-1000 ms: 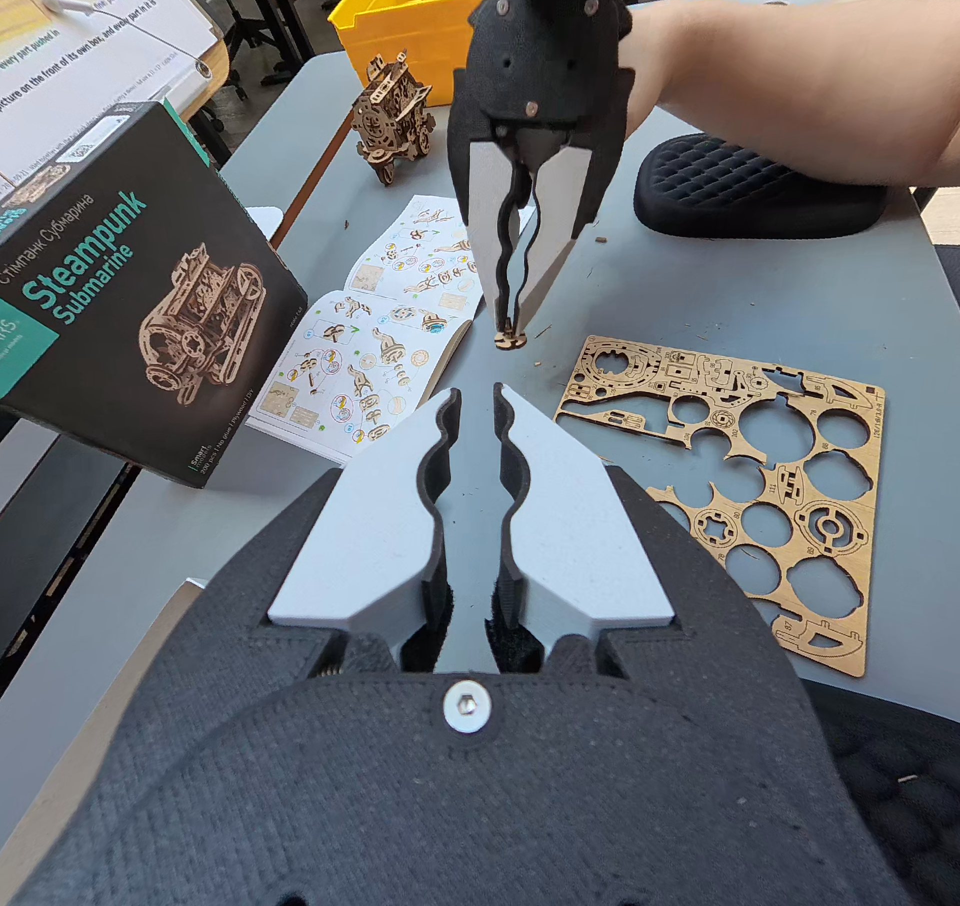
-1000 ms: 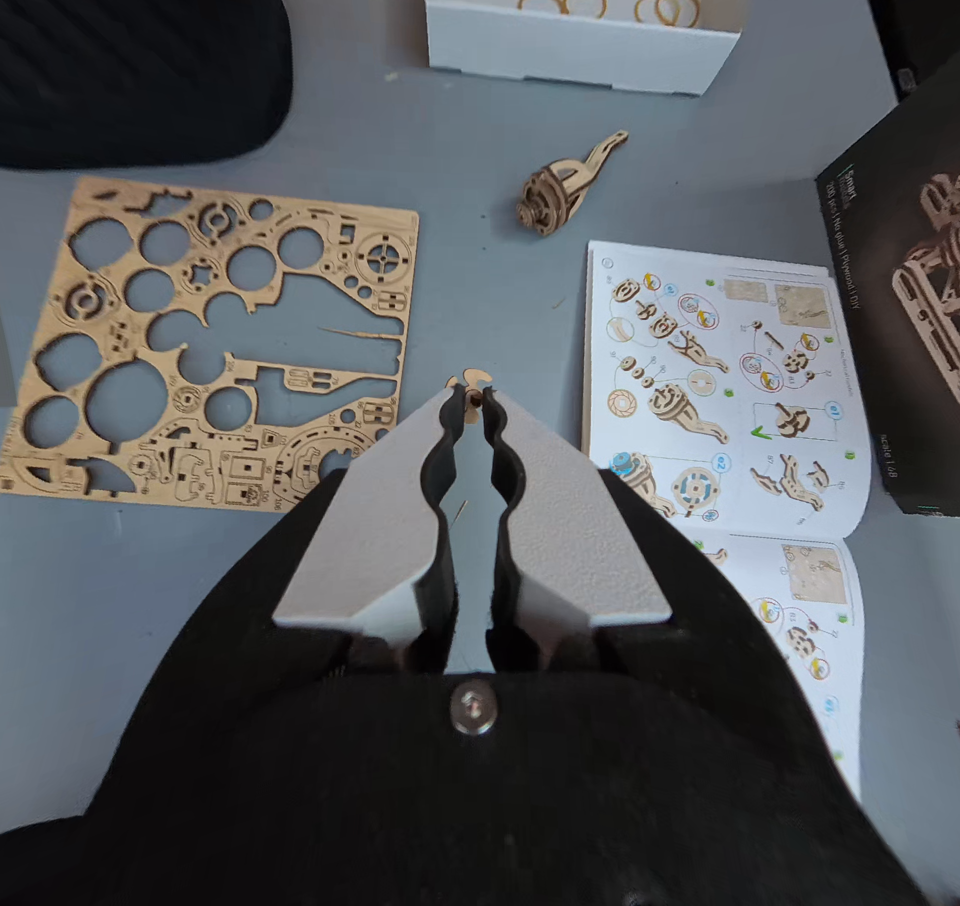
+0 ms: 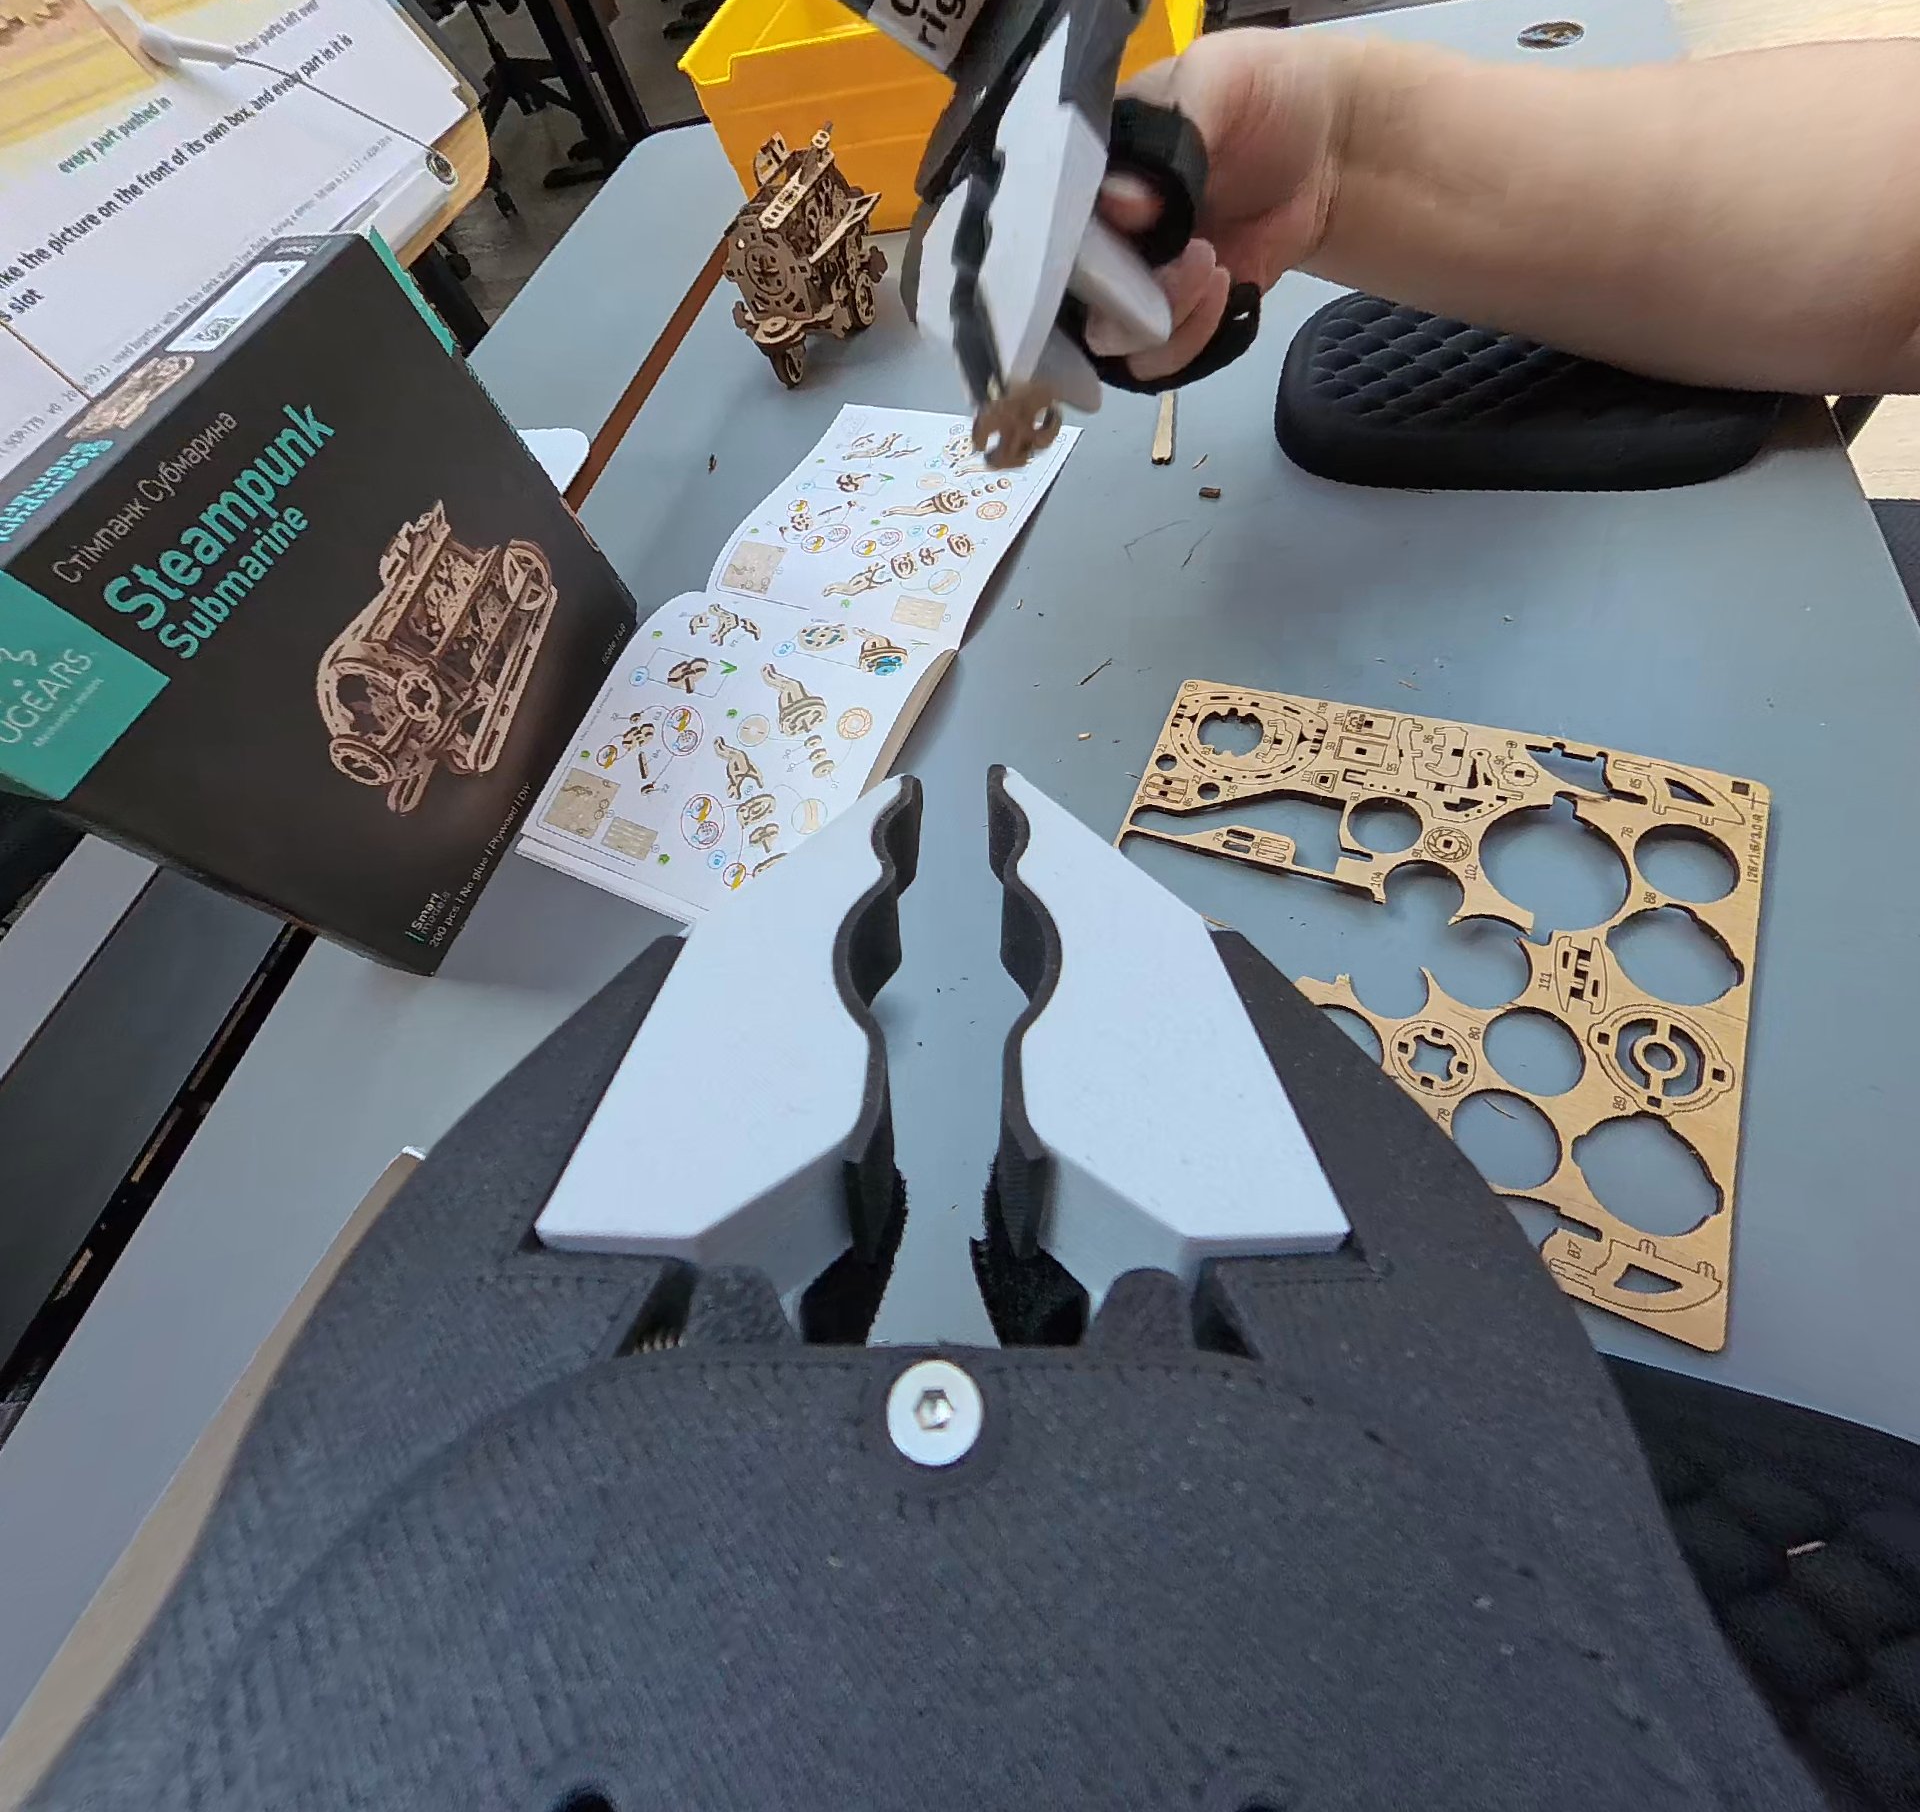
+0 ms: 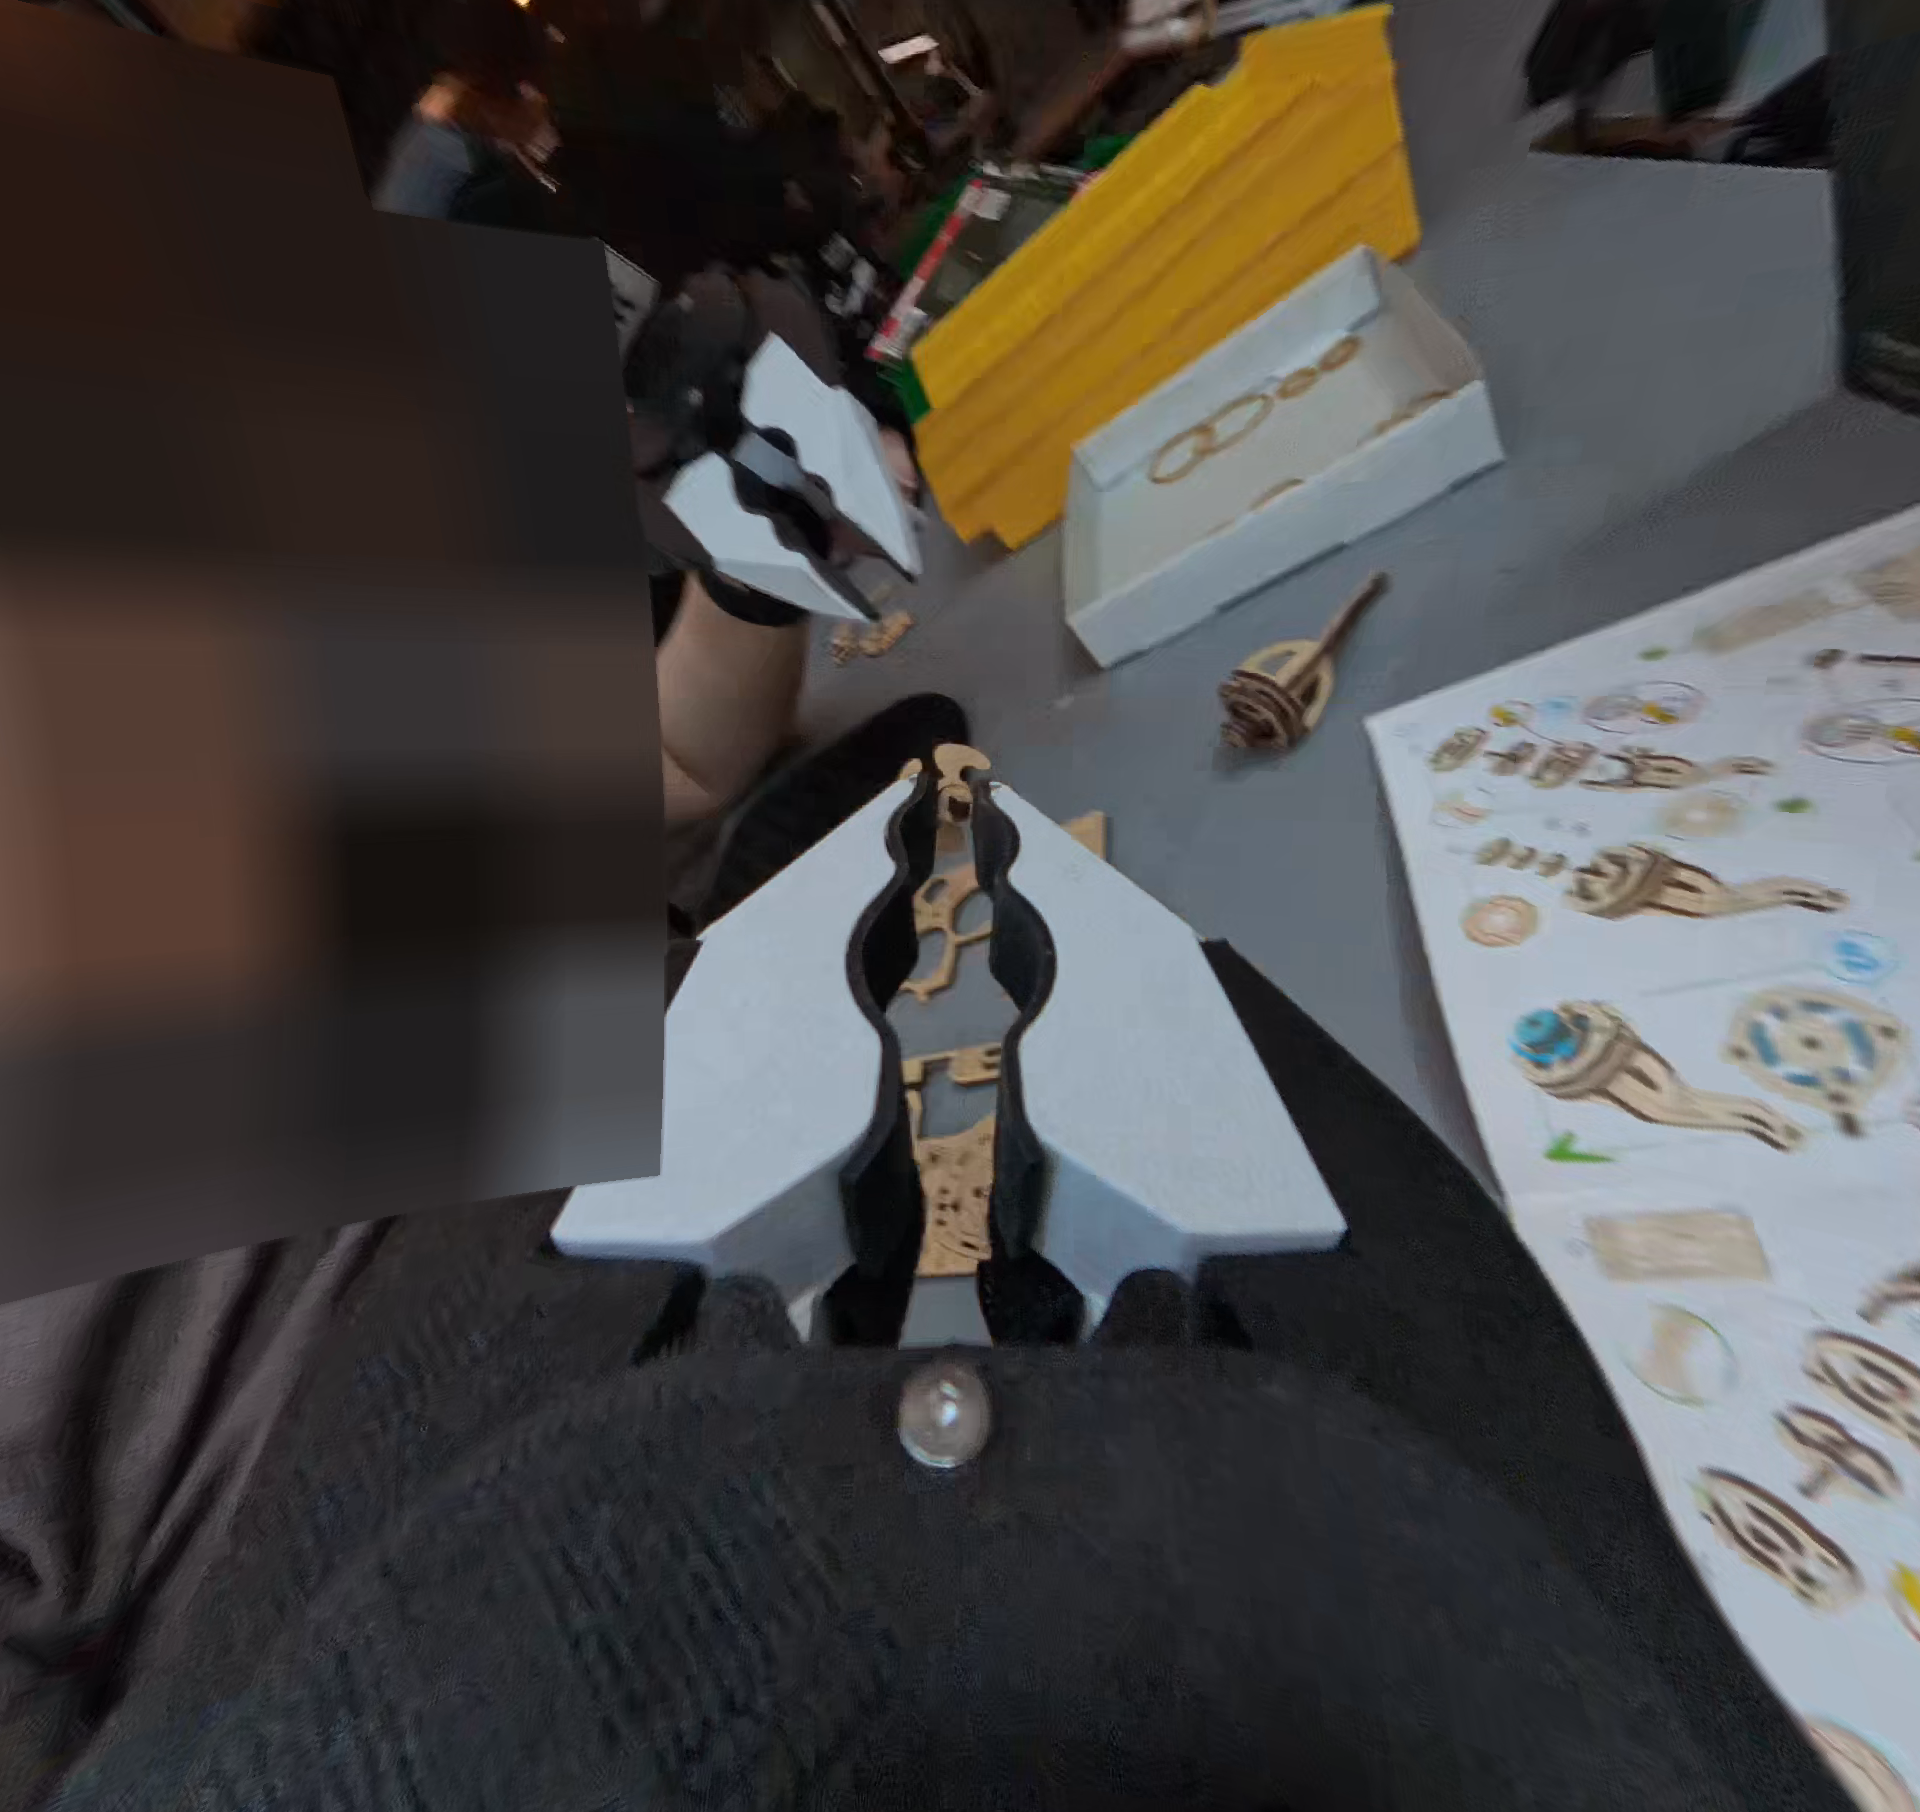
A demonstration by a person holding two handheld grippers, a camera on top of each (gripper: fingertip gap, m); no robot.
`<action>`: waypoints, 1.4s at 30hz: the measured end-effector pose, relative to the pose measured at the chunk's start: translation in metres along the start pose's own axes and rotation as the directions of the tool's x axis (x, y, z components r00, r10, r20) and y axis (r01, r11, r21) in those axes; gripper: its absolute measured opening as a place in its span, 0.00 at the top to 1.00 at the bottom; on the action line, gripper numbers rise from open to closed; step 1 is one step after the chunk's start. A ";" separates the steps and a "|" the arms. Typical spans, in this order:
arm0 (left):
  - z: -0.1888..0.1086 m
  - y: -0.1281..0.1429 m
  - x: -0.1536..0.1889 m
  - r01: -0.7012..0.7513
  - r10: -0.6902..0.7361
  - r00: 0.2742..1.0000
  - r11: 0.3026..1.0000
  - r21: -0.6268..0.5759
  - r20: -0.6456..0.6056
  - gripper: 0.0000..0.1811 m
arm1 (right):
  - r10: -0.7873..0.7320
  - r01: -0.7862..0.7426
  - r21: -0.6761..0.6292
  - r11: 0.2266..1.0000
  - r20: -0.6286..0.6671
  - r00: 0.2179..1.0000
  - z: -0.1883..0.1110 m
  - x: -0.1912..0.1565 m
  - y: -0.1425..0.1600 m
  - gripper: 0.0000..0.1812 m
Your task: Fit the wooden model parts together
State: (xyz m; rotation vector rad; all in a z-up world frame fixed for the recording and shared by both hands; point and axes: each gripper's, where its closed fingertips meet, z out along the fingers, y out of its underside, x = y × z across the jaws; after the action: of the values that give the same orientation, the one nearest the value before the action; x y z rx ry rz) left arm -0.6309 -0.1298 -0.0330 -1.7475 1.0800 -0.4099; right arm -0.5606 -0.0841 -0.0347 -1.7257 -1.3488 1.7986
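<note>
My right gripper (image 4: 951, 788) is shut on a small flat wooden part (image 4: 948, 767) pinched at its tips. In the left wrist view this gripper (image 3: 1006, 399) hangs tilted in the air above the far end of the instruction booklet (image 3: 831, 640), with the part (image 3: 1018, 430) sticking out below it. My left gripper (image 3: 954, 788) is open by a narrow gap and empty, low over the grey table near the wooden parts sheet (image 3: 1455, 931). It also shows in the right wrist view (image 4: 891, 590). A small wooden sub-assembly (image 4: 1288, 684) lies on the table.
A dark model box (image 3: 291, 599) stands at the left. An assembled wooden model (image 3: 805, 256) and a yellow bin (image 3: 831, 79) are at the back. A black pad (image 3: 1507, 401) lies under the person's forearm. A white box with rings (image 4: 1278, 458) sits near the bin.
My right gripper has lifted and tilted with the wooden part, moving from low over the table to above the booklet; its view now swings toward the left gripper. The left gripper has barely moved.
</note>
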 end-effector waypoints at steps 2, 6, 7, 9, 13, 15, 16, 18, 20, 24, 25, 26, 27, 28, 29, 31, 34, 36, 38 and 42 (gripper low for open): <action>0.000 0.000 -0.001 0.001 -0.001 1.000 1.000 -0.001 0.001 0.94 | -0.229 0.158 -0.238 0.958 -0.305 0.924 0.002 0.042 0.026 0.97; 0.002 0.003 -0.001 0.006 -0.006 1.000 1.000 -0.009 -0.002 0.94 | -0.484 0.211 -0.555 0.805 -0.407 0.775 0.010 0.066 0.058 0.97; 0.002 0.004 -0.001 0.006 -0.006 1.000 1.000 -0.012 -0.003 0.94 | -0.513 0.201 -0.601 0.773 -0.408 0.755 0.011 0.071 0.065 0.97; 0.003 0.005 0.000 0.004 -0.004 1.000 1.000 -0.017 -0.006 0.94 | -0.557 0.181 -0.676 0.714 -0.393 0.731 0.014 0.076 0.078 0.97; 0.004 0.006 0.000 0.000 0.000 1.000 1.000 -0.021 -0.006 0.94 | -0.600 0.164 -0.732 0.661 -0.384 0.702 0.015 0.079 0.087 0.97; 0.004 0.006 0.000 0.002 -0.003 1.000 1.000 -0.022 -0.006 0.94 | -0.604 0.159 -0.739 0.655 -0.386 0.697 0.014 0.080 0.088 0.97; 0.004 0.006 0.000 0.003 -0.004 1.000 1.000 -0.021 -0.006 0.94 | -0.604 0.149 -0.745 0.650 -0.387 0.697 0.013 0.081 0.089 0.97; 0.004 0.006 0.000 0.003 -0.003 1.000 1.000 -0.022 -0.006 0.94 | -0.604 0.146 -0.748 0.647 -0.386 0.697 0.013 0.081 0.090 0.96; 0.004 0.006 0.000 0.000 0.000 1.000 1.000 -0.023 -0.006 0.94 | -0.591 0.151 -0.736 0.660 -0.385 0.709 0.012 0.076 0.087 0.91; 0.003 0.005 0.000 0.002 -0.002 1.000 1.000 -0.018 -0.006 0.94 | -0.641 0.246 -0.734 0.633 -0.319 0.698 0.006 0.060 0.069 0.92; 0.003 0.005 0.000 0.002 -0.003 1.000 1.000 -0.017 -0.006 0.94 | -0.662 0.279 -0.747 0.604 -0.275 0.697 0.006 0.056 0.068 0.93; 0.003 0.005 0.000 0.002 -0.002 1.000 1.000 -0.017 -0.006 0.94 | -0.684 0.298 -0.765 0.571 -0.243 0.687 0.007 0.056 0.068 0.92; 0.003 0.005 0.001 0.001 -0.001 1.000 1.000 -0.018 -0.007 0.94 | -0.702 0.308 -0.786 0.536 -0.212 0.680 0.008 0.058 0.069 0.93; 0.004 0.005 0.001 0.000 0.000 1.000 1.000 -0.020 -0.007 0.94 | -0.715 0.310 -0.807 0.502 -0.186 0.674 0.008 0.060 0.071 0.94; 0.004 0.006 0.002 -0.001 0.001 1.000 1.000 -0.022 -0.009 0.94 | -0.727 0.312 -0.824 0.473 -0.165 0.667 0.010 0.064 0.072 0.94; 0.006 0.007 0.003 -0.004 0.004 1.000 1.000 -0.028 -0.012 0.94 | -0.728 0.307 -0.845 0.439 -0.134 0.672 0.013 0.068 0.075 0.95; 0.007 0.008 0.003 -0.004 0.004 1.000 0.999 -0.032 -0.014 0.94 | -0.723 0.277 -0.872 0.405 -0.120 0.680 0.013 0.073 0.078 0.95; 0.006 0.008 0.002 0.000 0.000 1.000 1.000 -0.031 -0.015 0.94 | -0.724 0.265 -0.886 0.381 -0.107 0.681 0.012 0.075 0.081 0.95; 0.006 0.008 0.001 0.004 -0.004 1.000 1.000 -0.029 -0.014 0.94 | -0.717 0.258 -0.895 0.363 -0.092 0.691 0.012 0.076 0.085 0.95; 0.006 0.009 0.000 0.006 -0.006 1.000 1.000 -0.030 -0.012 0.94 | -0.700 0.238 -0.899 0.368 -0.100 0.707 0.012 0.078 0.088 0.97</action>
State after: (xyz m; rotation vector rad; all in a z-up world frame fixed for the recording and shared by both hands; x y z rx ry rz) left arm -0.6312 -0.1274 -0.0434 -1.7766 1.0950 -0.4109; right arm -0.5570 -0.0747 -0.1521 -1.6277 -2.3564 0.2329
